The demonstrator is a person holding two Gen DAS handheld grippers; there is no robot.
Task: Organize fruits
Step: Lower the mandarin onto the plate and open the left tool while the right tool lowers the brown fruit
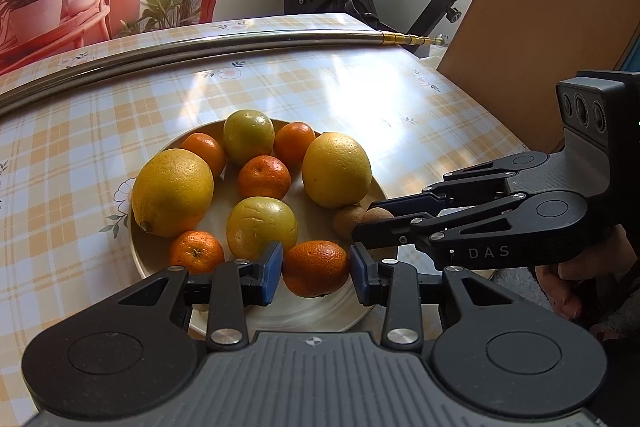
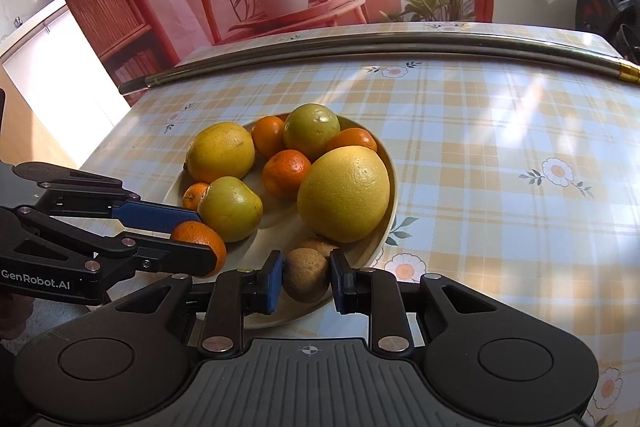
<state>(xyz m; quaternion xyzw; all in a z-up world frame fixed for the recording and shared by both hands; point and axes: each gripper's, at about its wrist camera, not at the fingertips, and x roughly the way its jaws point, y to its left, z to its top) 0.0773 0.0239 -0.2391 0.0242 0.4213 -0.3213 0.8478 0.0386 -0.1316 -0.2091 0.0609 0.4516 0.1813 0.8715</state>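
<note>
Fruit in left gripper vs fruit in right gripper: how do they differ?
Colour: the mandarin in the left gripper is bright orange; the kiwi in the right gripper is dull brown.
Size: the mandarin is the wider fruit, so the left jaws stand further apart.
Skin: the mandarin looks glossy and dimpled, the kiwi matte.
Shared: both sit clamped between blue pads at the near rim of the plate.

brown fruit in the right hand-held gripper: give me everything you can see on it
The brown fruit is small, roundish, dull tan-brown with a matte, slightly rough skin, possibly a kiwi. It sits at the near rim of the cream plate, clamped between the blue pads of the right hand-held gripper, one pad on each side. A second similar brown fruit lies just behind it, touching or nearly so. Whether it still rests on the plate cannot be told.
</note>
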